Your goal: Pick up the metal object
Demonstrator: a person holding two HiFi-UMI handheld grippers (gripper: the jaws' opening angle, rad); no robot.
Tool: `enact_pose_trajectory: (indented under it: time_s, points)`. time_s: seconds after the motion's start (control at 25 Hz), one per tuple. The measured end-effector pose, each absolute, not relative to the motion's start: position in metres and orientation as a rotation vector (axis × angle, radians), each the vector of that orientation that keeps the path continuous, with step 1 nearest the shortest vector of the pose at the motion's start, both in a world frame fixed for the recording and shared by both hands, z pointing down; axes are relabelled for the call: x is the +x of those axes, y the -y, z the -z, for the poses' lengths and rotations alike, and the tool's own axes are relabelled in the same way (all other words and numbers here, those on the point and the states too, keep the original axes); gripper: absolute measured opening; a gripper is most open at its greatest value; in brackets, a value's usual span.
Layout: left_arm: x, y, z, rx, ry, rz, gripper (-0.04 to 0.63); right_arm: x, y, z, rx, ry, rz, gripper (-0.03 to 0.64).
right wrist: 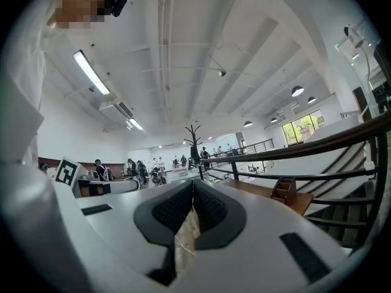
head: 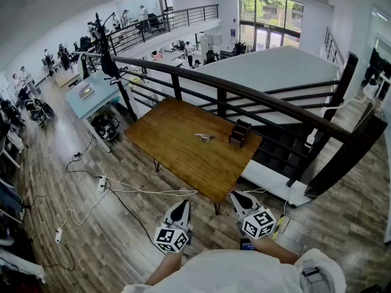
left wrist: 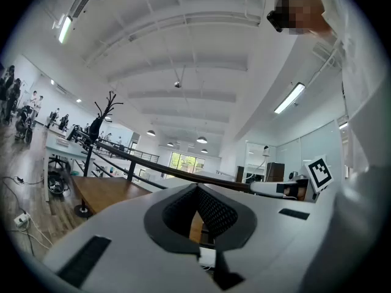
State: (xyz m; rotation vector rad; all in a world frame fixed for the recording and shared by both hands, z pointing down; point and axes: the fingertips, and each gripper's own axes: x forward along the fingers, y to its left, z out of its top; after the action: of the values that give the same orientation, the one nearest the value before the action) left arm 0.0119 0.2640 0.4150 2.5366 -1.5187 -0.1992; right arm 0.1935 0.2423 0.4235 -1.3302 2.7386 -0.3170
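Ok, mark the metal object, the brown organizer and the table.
metal object [head: 205,137], head view, its middle.
brown organizer [head: 239,133], head view, its front wall.
table [head: 171,130], head view, bare top left of the metal object.

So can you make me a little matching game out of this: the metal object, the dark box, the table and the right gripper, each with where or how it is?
1. metal object
2. dark box
3. table
4. right gripper

A. brown top on thin legs
B. jaws shut, held short of the table
C. lying near the table's middle
D. standing just right of the metal object in the head view

Pairs: 1C, 2D, 3A, 4B.
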Motion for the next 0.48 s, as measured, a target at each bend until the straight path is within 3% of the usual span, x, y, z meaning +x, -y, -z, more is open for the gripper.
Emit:
enact_pose_trajectory:
  time_s: [0.48]
  points:
    - [0.008, -0.273, -0.427, 2.52, 1.439, 0.21, 0.011, 0.193, -0.248, -0.432, -1.386, -2.702, 0.339, 0.023]
